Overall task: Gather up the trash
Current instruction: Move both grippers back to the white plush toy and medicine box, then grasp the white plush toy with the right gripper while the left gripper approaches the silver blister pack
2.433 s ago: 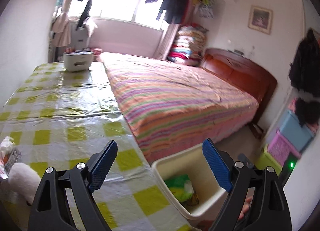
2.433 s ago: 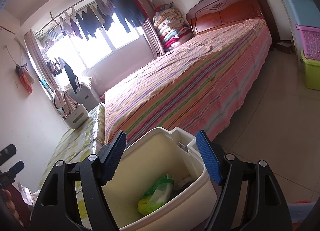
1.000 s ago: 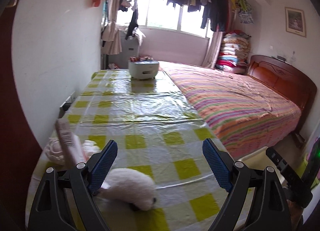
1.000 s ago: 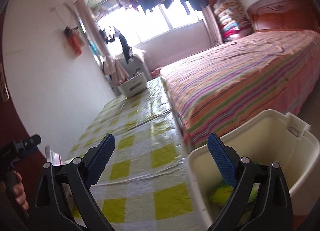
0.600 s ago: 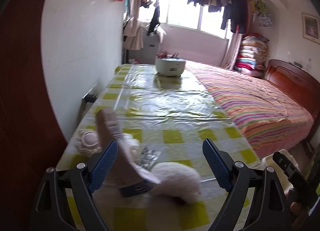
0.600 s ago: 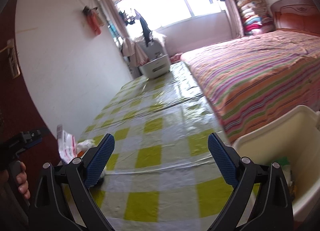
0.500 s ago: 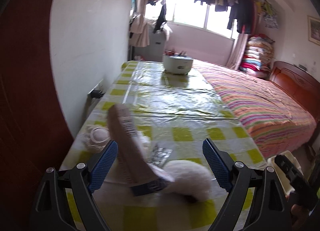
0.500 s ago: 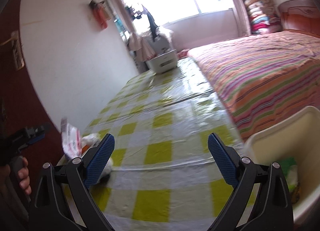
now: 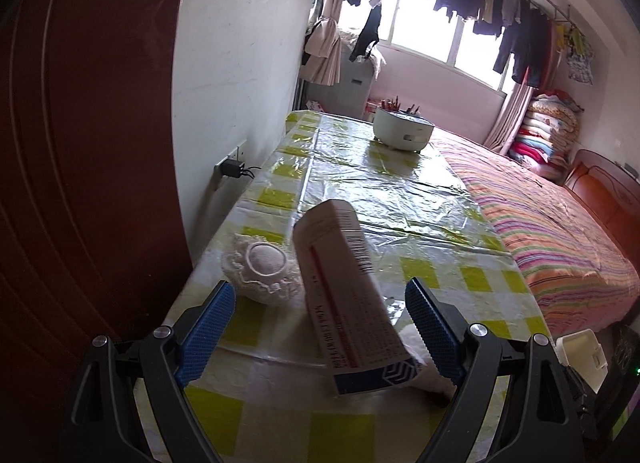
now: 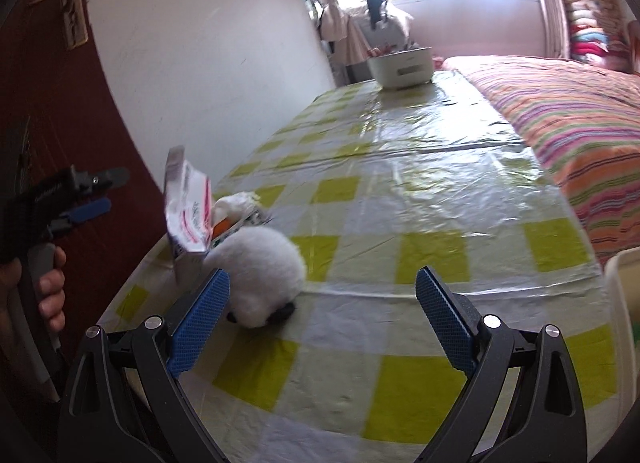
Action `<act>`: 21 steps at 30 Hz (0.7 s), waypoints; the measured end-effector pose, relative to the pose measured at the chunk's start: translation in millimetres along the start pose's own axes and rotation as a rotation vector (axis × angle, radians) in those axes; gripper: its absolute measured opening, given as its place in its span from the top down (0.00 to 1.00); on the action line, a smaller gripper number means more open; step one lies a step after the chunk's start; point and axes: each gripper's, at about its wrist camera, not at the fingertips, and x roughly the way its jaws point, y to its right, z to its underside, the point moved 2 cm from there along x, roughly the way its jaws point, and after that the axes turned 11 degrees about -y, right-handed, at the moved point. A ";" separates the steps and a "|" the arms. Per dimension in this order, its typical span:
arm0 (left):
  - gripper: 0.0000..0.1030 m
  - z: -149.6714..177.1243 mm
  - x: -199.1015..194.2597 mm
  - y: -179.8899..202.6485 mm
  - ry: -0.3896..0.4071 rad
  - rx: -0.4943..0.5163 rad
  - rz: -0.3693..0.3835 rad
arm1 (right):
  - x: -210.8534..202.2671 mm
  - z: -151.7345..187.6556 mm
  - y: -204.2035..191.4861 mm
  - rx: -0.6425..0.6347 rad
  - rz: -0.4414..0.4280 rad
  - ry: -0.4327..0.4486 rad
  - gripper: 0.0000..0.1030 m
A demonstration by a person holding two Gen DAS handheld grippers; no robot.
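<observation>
Pointing down at the near end of the table, the left gripper (image 9: 320,327) has its blue jaws wide apart, and nothing is pinched between them. A long white carton (image 9: 348,291) with a bar code and a blue end stands tilted in the gap, but neither pad touches it. Just behind the carton, near the table's left edge, sits a round white lacy thing (image 9: 262,269). A fluffy white lump (image 9: 424,359) lies beside the carton's low end, toward the right jaw.

The right gripper (image 10: 322,319) is open wide too, with nothing held. Its left pad is just beside the same fluffy white lump (image 10: 260,275), at the near left corner of the table (image 10: 400,191). The carton (image 10: 188,207) leans up behind that lump, with some crumpled wrappers (image 10: 240,211) next to it. A person's hand (image 10: 48,283) grips the left tool's handle at the left side of this view.

The table wears a yellow and white checked cloth under shiny clear plastic. A white pot (image 9: 402,129) stands at the far end. A striped bed (image 9: 560,231) runs along the table's right edge. A cream bin (image 10: 622,287) peeks in at the table's near right corner.
</observation>
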 end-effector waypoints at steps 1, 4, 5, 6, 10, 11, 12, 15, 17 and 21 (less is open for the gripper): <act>0.18 0.2 -0.2 -2.8 -0.002 -0.004 -0.003 | 1.9 -0.3 -2.9 -0.009 -0.004 -0.006 0.10; 0.18 -0.4 1.1 -10.5 -0.008 -0.012 -0.010 | 7.9 0.0 -9.9 -0.026 -0.015 -0.024 0.10; 0.18 -1.3 2.5 -11.4 -0.011 -0.014 -0.013 | 10.2 0.3 -12.1 -0.031 -0.021 -0.029 0.10; 0.18 -1.3 4.2 -12.6 -0.017 -0.017 -0.016 | 11.6 -0.5 -14.4 -0.034 -0.027 -0.032 0.10; 0.18 0.0 7.6 -19.4 -0.029 -0.026 -0.024 | 22.6 -4.8 -26.9 -0.060 -0.048 -0.049 0.10; 0.18 0.1 8.3 -20.4 -0.036 -0.027 -0.023 | 26.4 -6.9 -30.9 -0.078 -0.043 -0.056 0.10; 0.18 0.1 8.7 -21.2 -0.039 -0.028 -0.021 | 30.2 -9.1 -35.3 -0.101 -0.040 -0.062 0.10; 0.18 0.1 10.9 -22.2 -0.052 -0.031 -0.009 | 40.8 -14.0 -51.5 -0.216 -0.015 -0.088 0.10; 0.18 0.7 13.8 -23.3 -0.066 -0.030 0.002 | 46.1 -14.9 -59.3 -0.270 -0.036 -0.117 0.10; 0.18 1.4 17.9 -26.6 -0.087 -0.050 0.014 | 62.9 -19.7 -69.3 -0.323 -0.064 -0.204 0.09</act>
